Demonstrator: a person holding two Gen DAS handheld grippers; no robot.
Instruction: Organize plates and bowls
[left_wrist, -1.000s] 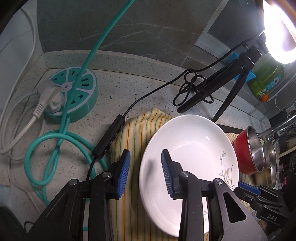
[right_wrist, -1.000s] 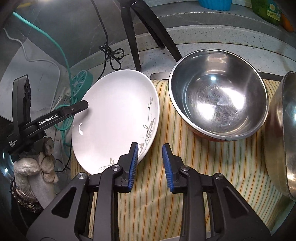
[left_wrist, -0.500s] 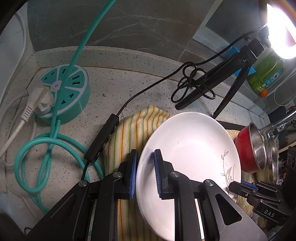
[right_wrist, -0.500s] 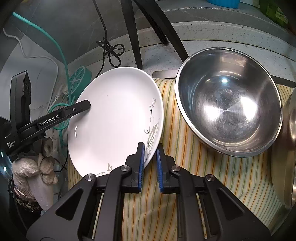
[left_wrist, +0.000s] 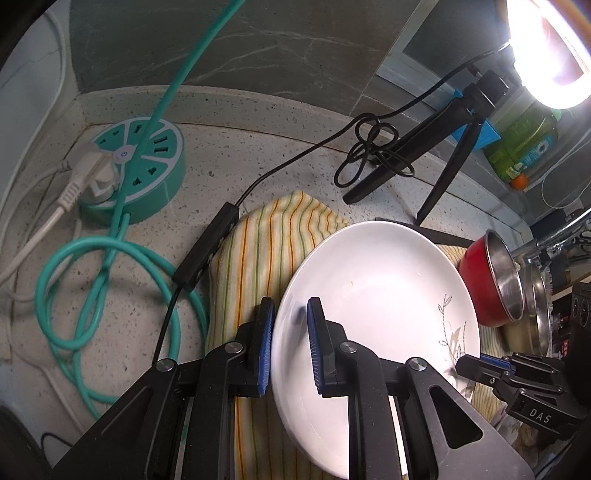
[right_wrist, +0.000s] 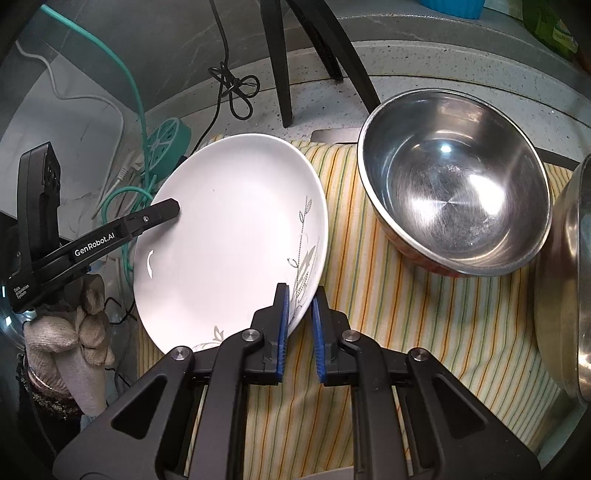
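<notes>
A white plate (left_wrist: 376, 306) with a grey leaf print lies on a striped cloth (left_wrist: 255, 258). My left gripper (left_wrist: 289, 317) is shut on the plate's left rim, one blue pad under it and one on top. My right gripper (right_wrist: 300, 301) is shut on the opposite rim of the white plate (right_wrist: 229, 236), by the leaf print. A steel bowl with a red outside (right_wrist: 454, 181) stands on the cloth right of the plate, and a second steel bowl (right_wrist: 569, 280) sits at the right edge. In the left wrist view the red bowl (left_wrist: 491, 280) shows side-on.
A teal round power strip (left_wrist: 136, 170) with a white plug and a looped teal cable (left_wrist: 74, 280) lies left of the cloth. A black tripod (left_wrist: 439, 147) and tangled black wire stand behind the plate. A gloved hand (right_wrist: 66, 332) holds the left gripper.
Both grippers moved in over the plate's rim and closed on it, left on the left edge, right on the near right edge. The plate now sits slightly raised and tilted.
</notes>
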